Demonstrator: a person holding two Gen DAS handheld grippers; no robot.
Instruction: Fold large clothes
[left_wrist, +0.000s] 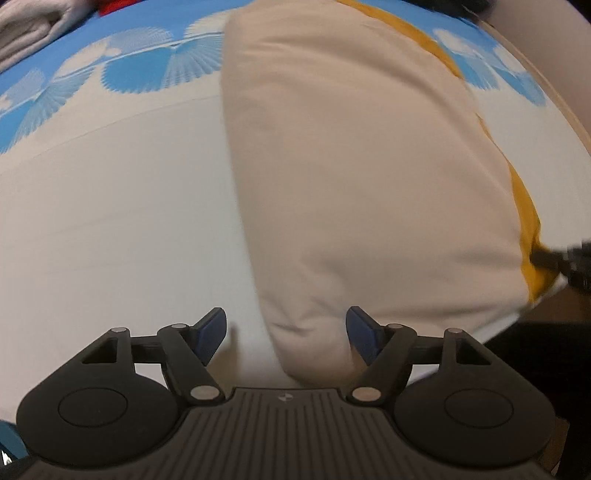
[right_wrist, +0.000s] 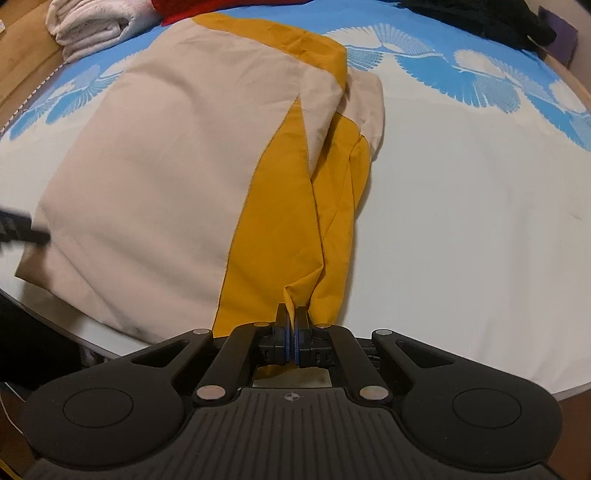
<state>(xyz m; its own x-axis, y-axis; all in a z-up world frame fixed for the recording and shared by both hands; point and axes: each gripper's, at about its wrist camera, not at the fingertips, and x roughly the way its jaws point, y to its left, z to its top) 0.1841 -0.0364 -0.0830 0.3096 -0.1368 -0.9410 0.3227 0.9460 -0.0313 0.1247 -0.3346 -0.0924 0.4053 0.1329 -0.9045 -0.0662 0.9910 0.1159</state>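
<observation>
A large beige garment (left_wrist: 351, 166) with mustard-yellow panels (right_wrist: 280, 206) lies spread flat on a white and blue bedsheet (right_wrist: 461, 203). My left gripper (left_wrist: 287, 332) hangs over the garment's near beige corner. Its jaws stand open, one blue pad (left_wrist: 212, 330) on the sheet side and the other at the cloth's edge. My right gripper (right_wrist: 291, 334) is shut on a bunched fold of the mustard fabric at the garment's near hem. Each gripper shows as a dark blurred shape at the edge of the other's view: the right gripper (left_wrist: 565, 258) and the left gripper (right_wrist: 22, 229).
A folded white pile (right_wrist: 96, 26) and a red cloth (right_wrist: 177, 9) lie at the far left of the bed. Black clothing (right_wrist: 480, 18) sits at the far right. The sheet's near edge (right_wrist: 110, 349) runs just under the grippers, with dark floor below.
</observation>
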